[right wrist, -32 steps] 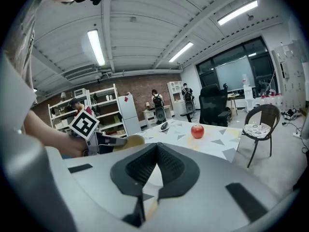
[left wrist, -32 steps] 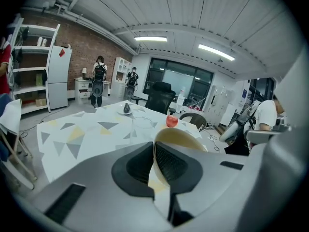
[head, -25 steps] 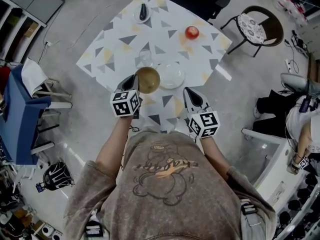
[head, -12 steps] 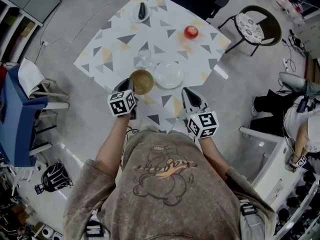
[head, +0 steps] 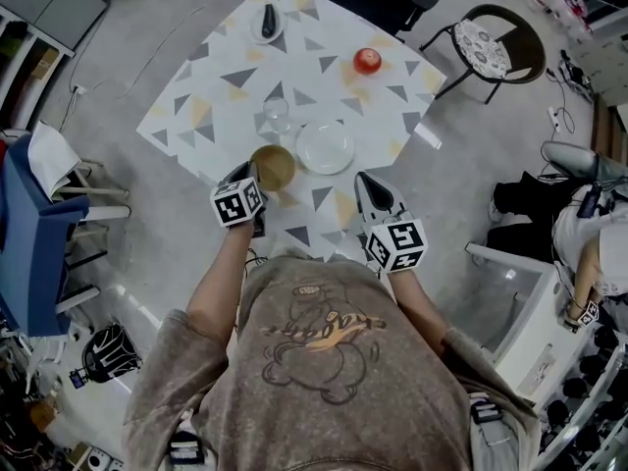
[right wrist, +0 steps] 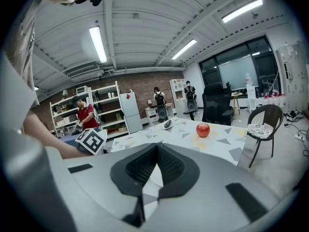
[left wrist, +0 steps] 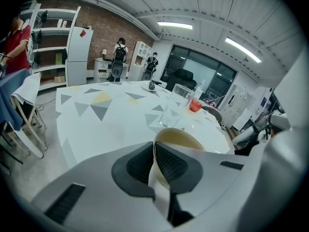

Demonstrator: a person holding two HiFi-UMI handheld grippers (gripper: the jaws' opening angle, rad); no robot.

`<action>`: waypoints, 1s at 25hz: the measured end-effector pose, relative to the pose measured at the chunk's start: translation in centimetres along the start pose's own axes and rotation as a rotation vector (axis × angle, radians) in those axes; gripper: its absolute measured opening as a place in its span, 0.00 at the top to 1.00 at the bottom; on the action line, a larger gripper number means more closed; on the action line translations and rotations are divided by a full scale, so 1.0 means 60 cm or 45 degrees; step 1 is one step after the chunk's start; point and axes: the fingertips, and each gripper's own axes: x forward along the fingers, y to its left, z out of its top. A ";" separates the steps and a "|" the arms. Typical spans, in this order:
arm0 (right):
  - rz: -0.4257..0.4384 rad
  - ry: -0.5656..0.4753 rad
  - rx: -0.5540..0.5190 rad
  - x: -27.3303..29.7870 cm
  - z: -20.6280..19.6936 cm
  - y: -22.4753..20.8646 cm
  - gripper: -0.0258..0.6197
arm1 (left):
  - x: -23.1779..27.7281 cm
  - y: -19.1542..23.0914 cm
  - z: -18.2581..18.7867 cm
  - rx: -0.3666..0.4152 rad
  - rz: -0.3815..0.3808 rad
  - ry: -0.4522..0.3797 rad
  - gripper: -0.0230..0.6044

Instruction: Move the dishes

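Observation:
An olive-yellow bowl [head: 273, 168] hangs just over the near part of the triangle-patterned table [head: 226, 86]. My left gripper [head: 256, 175] is shut on the bowl's near rim; in the left gripper view the pads [left wrist: 169, 162] pinch the rim of the bowl [left wrist: 182, 139]. A white plate [head: 325, 147] lies right beside the bowl, and a clear glass [head: 276, 116] stands just behind it. My right gripper [head: 366, 184] hovers over the table's near right edge, shut with nothing in it [right wrist: 155, 151].
A red apple [head: 367, 61] sits at the far right of the table, and a small dish [head: 267, 20] with a dark object lies at the far corner. A round chair [head: 496, 47] stands to the right, a blue chair [head: 39, 224] to the left.
My left gripper has drawn the bowl slightly toward me and to the left, away from the white plate. The right gripper has stayed where it was.

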 end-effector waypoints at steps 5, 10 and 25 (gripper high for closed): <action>-0.006 0.003 0.008 0.003 -0.001 -0.003 0.96 | 0.007 -0.001 -0.005 0.009 -0.011 0.008 0.91; -0.006 0.004 0.011 0.005 -0.003 -0.006 0.96 | 0.007 -0.005 -0.004 0.028 -0.028 -0.007 0.91; 0.014 -0.029 -0.002 0.014 0.016 -0.007 0.96 | -0.048 -0.041 0.128 0.153 -0.087 -0.253 0.79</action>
